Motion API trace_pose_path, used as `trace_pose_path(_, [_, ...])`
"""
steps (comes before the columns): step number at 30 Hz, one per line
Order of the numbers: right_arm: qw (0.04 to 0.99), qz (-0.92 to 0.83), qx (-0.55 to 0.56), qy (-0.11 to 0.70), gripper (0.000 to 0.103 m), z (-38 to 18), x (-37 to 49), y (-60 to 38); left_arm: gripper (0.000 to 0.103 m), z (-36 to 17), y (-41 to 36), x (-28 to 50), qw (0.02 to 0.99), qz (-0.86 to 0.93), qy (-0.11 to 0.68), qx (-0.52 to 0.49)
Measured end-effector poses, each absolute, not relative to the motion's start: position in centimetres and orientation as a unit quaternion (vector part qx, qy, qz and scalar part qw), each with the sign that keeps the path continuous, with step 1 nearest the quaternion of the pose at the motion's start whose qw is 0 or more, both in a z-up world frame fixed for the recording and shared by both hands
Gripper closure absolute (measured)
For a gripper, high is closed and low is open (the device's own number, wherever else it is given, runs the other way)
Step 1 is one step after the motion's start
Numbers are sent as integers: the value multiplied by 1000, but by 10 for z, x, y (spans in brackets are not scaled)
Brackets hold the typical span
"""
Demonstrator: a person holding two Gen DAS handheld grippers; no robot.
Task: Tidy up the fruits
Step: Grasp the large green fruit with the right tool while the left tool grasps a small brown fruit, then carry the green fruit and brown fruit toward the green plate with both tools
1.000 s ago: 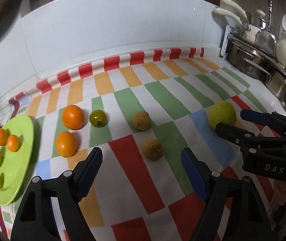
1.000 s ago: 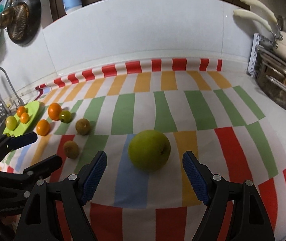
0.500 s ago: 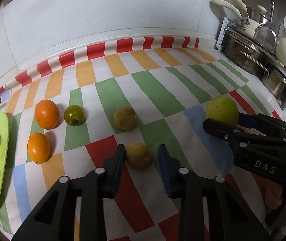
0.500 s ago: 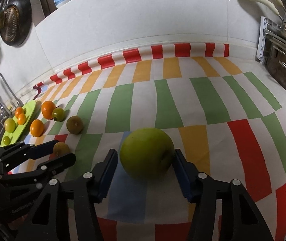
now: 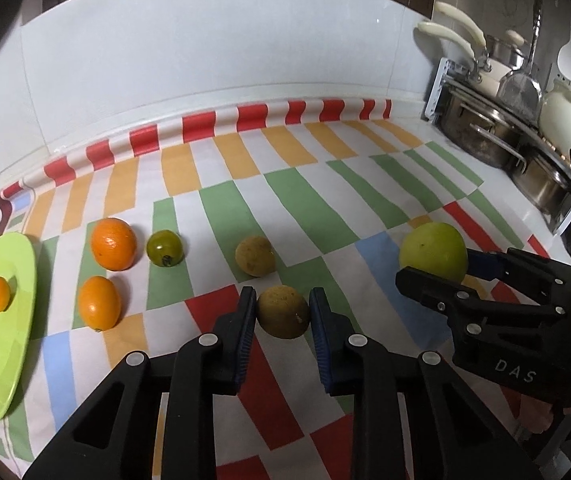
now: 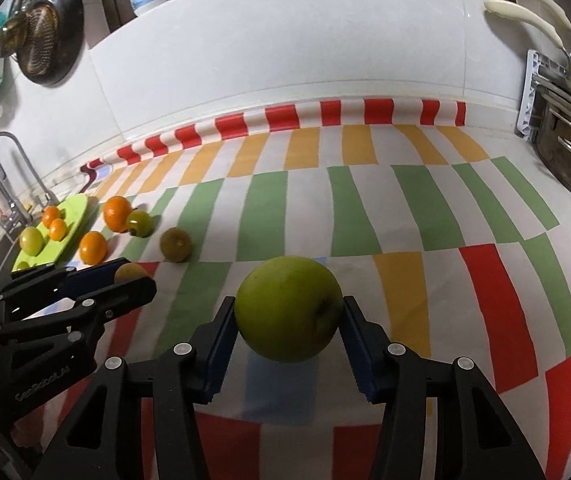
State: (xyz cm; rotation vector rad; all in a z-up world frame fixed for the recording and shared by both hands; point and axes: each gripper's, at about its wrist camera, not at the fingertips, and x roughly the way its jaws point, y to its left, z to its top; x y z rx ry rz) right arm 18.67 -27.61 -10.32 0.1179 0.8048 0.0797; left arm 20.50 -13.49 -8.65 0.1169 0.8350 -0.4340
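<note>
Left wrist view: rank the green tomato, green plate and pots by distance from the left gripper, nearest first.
From the left gripper:
1. Green tomato, up and to the left on the cloth.
2. Green plate, far left edge.
3. Pots, back right corner.

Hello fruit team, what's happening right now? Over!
Left gripper shut on the brown fruit. Right gripper clamped on the green apple, jaws just closed in. Both fruits on the striped cloth. Nothing blocking.

Counter w/ striped cloth. On cloth: green plate at left edge; just right of plate 2 oranges, green tomato, 2 brownish fruits; green apple far right of plate.
</note>
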Motion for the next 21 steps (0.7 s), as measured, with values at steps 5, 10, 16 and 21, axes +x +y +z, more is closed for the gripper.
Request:
trace_pose_path(5, [924, 48, 52, 376, 51, -87, 176, -266, 76, -72, -125, 192, 898, -204, 387, 48])
trace_pose_path(10, [930, 63, 45, 360, 51, -71, 166, -253, 76, -58, -110, 178, 908, -193, 369, 37])
trace_pose_path(16, [935, 87, 38, 341, 51, -54, 153, -232, 76, -43, -89, 161, 920, -174, 351, 25])
trace_pose_path(21, [939, 109, 31, 324, 51, -41, 145, -210, 76, -32, -65, 146, 929, -154, 336, 15])
